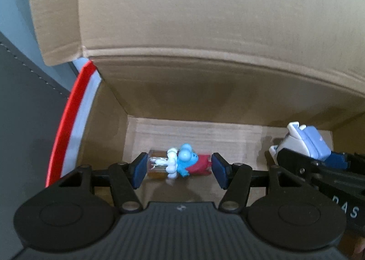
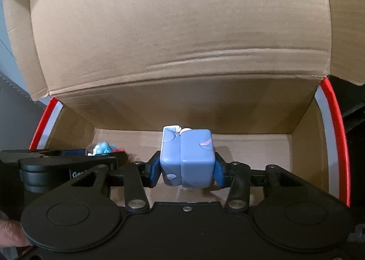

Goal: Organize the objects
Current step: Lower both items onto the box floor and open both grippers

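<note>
Blue figurine (image 1: 186,160); lavender block toy (image 2: 188,159); tan box (image 1: 205,32)

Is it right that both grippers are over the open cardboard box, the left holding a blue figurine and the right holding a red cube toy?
Not quite. The cube toy in the right gripper is pale blue, as the right wrist view shows. The rest stands: the left gripper holds the blue figurine over the cardboard box.

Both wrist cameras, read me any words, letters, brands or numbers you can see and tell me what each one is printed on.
"DAS": white letters on the right gripper body, cut off at the frame edge, left wrist view.
"Gen": pale print on the left gripper body, the rest hidden, right wrist view.
Cardboard box, blue figurine, blue block toy: no readable text.
</note>
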The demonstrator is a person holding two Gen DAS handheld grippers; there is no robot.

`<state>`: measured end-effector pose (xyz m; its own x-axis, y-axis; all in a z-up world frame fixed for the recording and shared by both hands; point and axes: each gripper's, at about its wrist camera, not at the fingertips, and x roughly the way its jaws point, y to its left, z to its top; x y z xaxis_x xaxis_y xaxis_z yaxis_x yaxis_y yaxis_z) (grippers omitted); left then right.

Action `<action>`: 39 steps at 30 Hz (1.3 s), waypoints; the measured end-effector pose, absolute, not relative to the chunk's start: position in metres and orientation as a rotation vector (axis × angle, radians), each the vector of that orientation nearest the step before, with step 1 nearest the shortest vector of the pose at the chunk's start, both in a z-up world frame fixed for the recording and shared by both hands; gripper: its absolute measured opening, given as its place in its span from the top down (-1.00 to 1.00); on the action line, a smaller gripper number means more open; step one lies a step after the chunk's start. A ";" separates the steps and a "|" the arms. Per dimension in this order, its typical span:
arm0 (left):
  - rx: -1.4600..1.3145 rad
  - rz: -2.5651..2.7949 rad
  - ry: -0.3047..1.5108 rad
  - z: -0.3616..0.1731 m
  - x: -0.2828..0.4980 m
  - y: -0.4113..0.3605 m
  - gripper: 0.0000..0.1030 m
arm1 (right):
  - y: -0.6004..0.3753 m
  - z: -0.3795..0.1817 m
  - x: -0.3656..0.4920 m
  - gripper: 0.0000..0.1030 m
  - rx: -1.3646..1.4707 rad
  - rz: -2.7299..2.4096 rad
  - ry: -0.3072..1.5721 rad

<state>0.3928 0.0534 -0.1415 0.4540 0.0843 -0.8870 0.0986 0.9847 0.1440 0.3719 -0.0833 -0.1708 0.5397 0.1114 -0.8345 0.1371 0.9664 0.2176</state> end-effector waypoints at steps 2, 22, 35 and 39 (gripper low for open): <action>0.193 -0.007 1.109 -0.144 0.393 0.051 -0.15 | -0.083 -0.173 0.371 0.13 0.271 -0.022 1.008; 0.200 -0.008 1.060 -0.088 0.380 0.051 -0.17 | -0.065 -0.192 0.385 0.05 0.283 0.016 1.057; 0.155 -0.014 1.033 -0.054 0.366 0.062 -0.21 | -0.060 -0.162 0.373 -0.41 0.265 0.056 1.011; 0.153 -0.008 1.016 -0.046 0.359 0.064 -0.22 | -0.062 -0.152 0.367 -0.47 0.268 0.058 0.999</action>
